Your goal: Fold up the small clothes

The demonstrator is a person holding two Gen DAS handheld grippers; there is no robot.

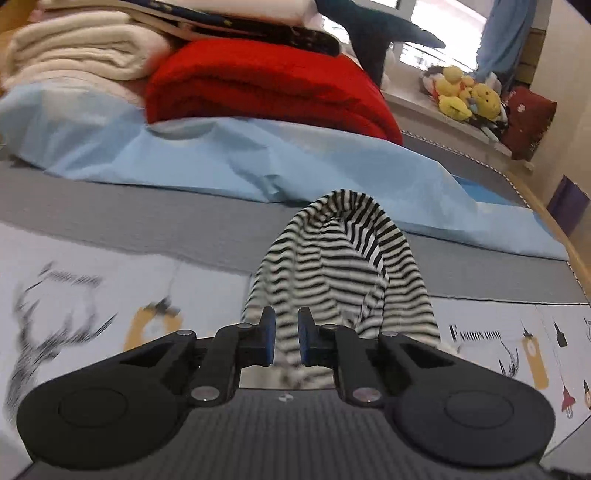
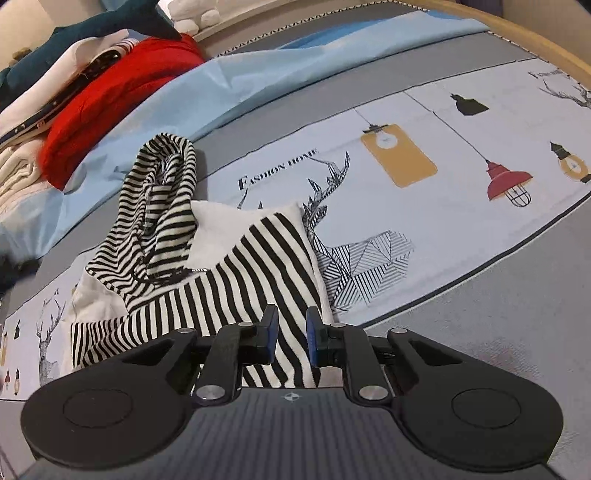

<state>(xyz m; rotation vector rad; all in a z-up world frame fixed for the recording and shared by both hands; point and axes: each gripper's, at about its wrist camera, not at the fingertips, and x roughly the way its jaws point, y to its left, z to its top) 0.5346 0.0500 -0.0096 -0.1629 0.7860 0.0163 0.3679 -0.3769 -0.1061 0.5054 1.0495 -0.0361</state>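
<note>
A small black-and-white striped garment (image 2: 207, 280) with a white lining lies on the printed bed cover (image 2: 461, 206). Its narrow-striped hood (image 2: 162, 192) stands up at the far side. In the left wrist view the hood (image 1: 332, 266) rises right in front of my left gripper (image 1: 286, 332), whose jaws stand a little apart with striped cloth showing in the gap. My right gripper (image 2: 291, 339) sits over the garment's near wide-striped edge, jaws also a little apart, with cloth showing between them.
A light blue sheet (image 1: 221, 162) lies behind the garment. Folded red (image 1: 266, 85) and cream blankets (image 1: 81, 55) are stacked beyond it. Yellow plush toys (image 1: 465, 96) sit on a ledge at the far right. The bed's wooden edge (image 2: 517, 33) runs along the right.
</note>
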